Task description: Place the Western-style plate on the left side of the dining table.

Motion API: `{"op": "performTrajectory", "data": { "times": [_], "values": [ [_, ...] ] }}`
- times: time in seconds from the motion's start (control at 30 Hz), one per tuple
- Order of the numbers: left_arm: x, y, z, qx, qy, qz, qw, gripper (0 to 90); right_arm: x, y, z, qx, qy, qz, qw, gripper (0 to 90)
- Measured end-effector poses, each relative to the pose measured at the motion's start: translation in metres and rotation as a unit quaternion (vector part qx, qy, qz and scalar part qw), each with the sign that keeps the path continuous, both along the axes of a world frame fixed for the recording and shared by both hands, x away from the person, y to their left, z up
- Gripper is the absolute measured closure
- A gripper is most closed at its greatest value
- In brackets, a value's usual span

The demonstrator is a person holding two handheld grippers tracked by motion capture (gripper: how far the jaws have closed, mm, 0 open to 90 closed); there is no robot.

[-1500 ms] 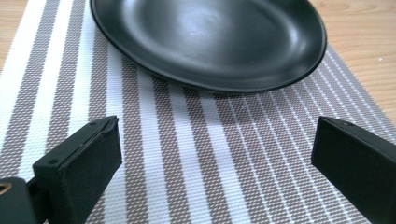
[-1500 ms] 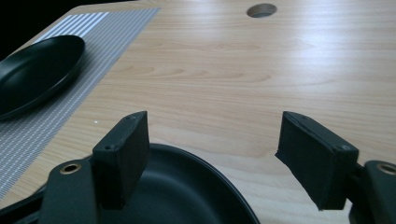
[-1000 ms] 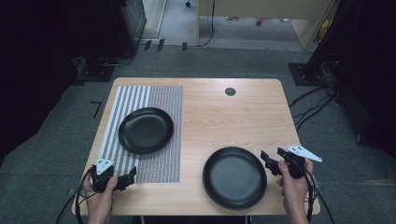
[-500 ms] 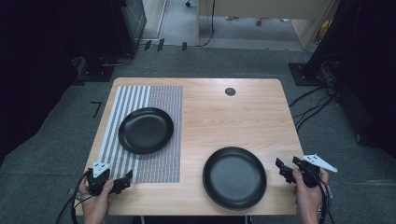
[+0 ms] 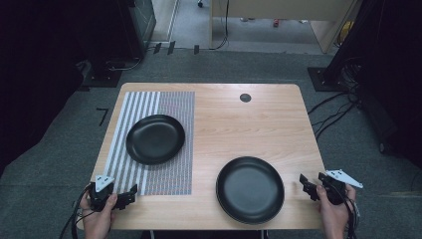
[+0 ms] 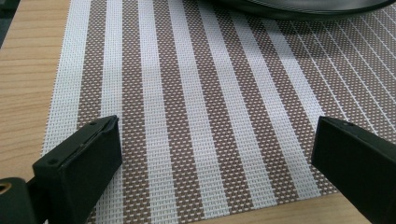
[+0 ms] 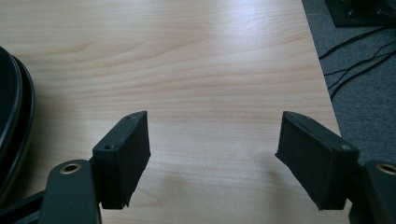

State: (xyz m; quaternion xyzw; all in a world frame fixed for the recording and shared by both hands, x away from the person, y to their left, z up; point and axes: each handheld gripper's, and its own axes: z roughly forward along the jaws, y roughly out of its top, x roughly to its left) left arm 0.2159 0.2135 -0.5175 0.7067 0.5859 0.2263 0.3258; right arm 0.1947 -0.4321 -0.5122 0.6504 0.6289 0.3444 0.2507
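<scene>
A black plate [image 5: 155, 139] rests on a striped placemat [image 5: 169, 174] on the left half of the table; its rim [image 6: 299, 7] lies at the top of the left gripper view. A second black plate [image 5: 250, 188] lies on bare wood at the front right, and its edge [image 7: 11, 116] is at the left of the right gripper view. My left gripper [image 5: 130, 194] is open at the front left corner, over the placemat's near edge [image 6: 205, 140]. My right gripper [image 5: 305, 185] is open at the front right corner, right of the second plate, nothing between its jaws.
The wooden table [image 5: 249, 129] has a small dark round cable hole [image 5: 245, 97] near its back edge. Grey carpet [image 5: 348, 149] with cables [image 7: 355, 60] lies off the right edge. Dark equipment stands behind the table at the left.
Both hands have drawn back toward the table's front edge. The right gripper moved right, away from the plate. The plates stay put.
</scene>
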Motion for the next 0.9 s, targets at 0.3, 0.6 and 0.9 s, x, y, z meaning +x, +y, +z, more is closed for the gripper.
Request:
{"op": "performTrajectory", "data": {
  "times": [0.3, 0.6, 0.9],
  "values": [
    [0.000, -0.003, -0.001, 0.023, 0.000, -0.006, 0.9997, 1.6, 0.000, 0.006, -0.010, -0.045, 0.026, 0.006, 0.9986, 23.3],
    [0.000, -0.005, -0.002, 0.034, 0.002, -0.008, 0.9994, 1.5, -0.001, 0.008, -0.013, -0.053, 0.016, 0.007, 0.9985, 21.6],
    [0.000, -0.005, -0.002, 0.034, 0.002, -0.008, 0.9994, 1.5, -0.001, 0.008, -0.013, -0.052, 0.016, 0.008, 0.9985, 21.4]
  ]
}}
